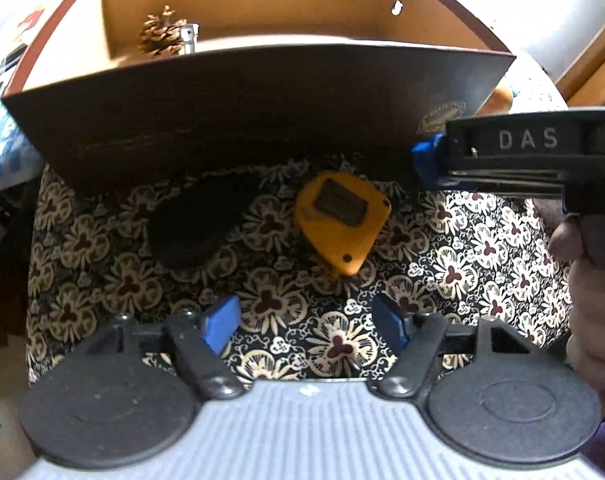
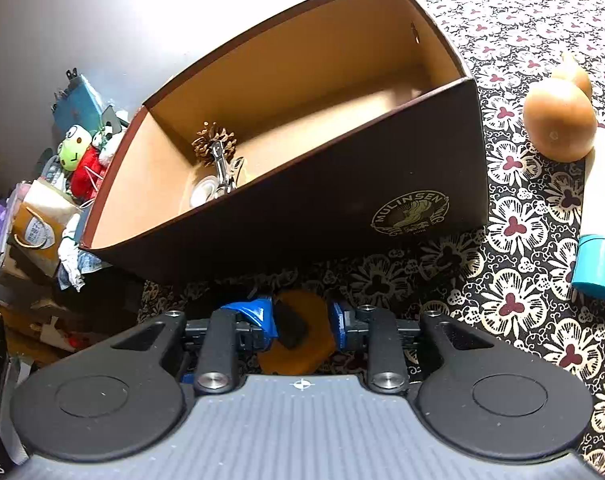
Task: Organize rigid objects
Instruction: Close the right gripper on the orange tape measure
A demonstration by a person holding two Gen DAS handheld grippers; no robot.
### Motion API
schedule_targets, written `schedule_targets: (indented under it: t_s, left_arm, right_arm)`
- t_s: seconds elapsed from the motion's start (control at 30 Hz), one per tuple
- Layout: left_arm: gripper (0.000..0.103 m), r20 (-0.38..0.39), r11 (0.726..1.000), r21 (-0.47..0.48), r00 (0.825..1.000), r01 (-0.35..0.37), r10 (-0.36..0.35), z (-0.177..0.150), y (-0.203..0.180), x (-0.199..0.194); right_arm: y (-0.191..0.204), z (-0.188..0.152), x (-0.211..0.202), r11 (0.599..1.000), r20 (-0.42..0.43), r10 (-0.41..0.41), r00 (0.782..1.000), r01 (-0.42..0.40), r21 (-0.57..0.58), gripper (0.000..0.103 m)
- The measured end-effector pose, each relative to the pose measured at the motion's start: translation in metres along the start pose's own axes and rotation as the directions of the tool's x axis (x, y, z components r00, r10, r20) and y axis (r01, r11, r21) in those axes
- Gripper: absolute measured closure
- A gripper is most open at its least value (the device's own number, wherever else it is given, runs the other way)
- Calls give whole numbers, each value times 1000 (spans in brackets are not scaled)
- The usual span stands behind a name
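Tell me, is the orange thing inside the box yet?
No, it's out. The orange thing lies on the flowery cloth in front of the brown box.

We see an orange tape measure (image 1: 342, 220) with a dark label on its upper face, lying flat on the flower-patterned cloth just in front of a dark brown cardboard box (image 1: 238, 120). The box stands open at the top, its inside tan, with a gold round emblem on its front wall. Inside, near one end, lie a pine cone (image 2: 215, 143) and shiny metal pieces (image 2: 222, 176) touching it.
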State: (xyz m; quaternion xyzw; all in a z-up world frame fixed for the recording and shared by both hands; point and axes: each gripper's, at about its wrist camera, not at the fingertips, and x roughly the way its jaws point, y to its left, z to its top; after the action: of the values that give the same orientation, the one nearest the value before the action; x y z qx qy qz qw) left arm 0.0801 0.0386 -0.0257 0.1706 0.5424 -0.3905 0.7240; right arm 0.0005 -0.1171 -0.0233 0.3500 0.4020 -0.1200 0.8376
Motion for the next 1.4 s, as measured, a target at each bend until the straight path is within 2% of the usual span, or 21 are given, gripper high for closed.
schedule_targets:
  t_s: [0.2, 0.43, 0.8, 0.9, 1.13, 1.4]
  left_arm:
    - [31, -6, 998, 55, 1000, -24, 24, 5, -4, 5]
    - [31, -26, 997, 53, 998, -51, 52, 14, -10, 12]
    - [30, -36, 996, -17, 995, -89, 88, 27, -28, 21]
    - [30, -46, 993, -27, 993, -111, 109, 29, -32, 26]
    - [30, -35, 985, -47, 986, -166, 165, 37, -32, 37]
    - [30, 2, 987, -29, 987, -161, 161, 37, -30, 38]
  right_arm:
    - [-1, -2, 1, 1000, -6, -6, 1000, 6, -12, 91]
    - [-4, 11, 11, 997, -52, 12, 999, -16, -77, 89]
    - [-7, 21, 28, 981, -169, 69, 983, -98, -169, 88]
    - [-10, 21, 30, 977, -172, 87, 981, -118, -178, 88]
    - [-22, 24, 35, 981, -170, 134, 976, -155, -120, 88]
    - [-26, 19, 35, 977, -165, 181, 970, -197, -84, 88]
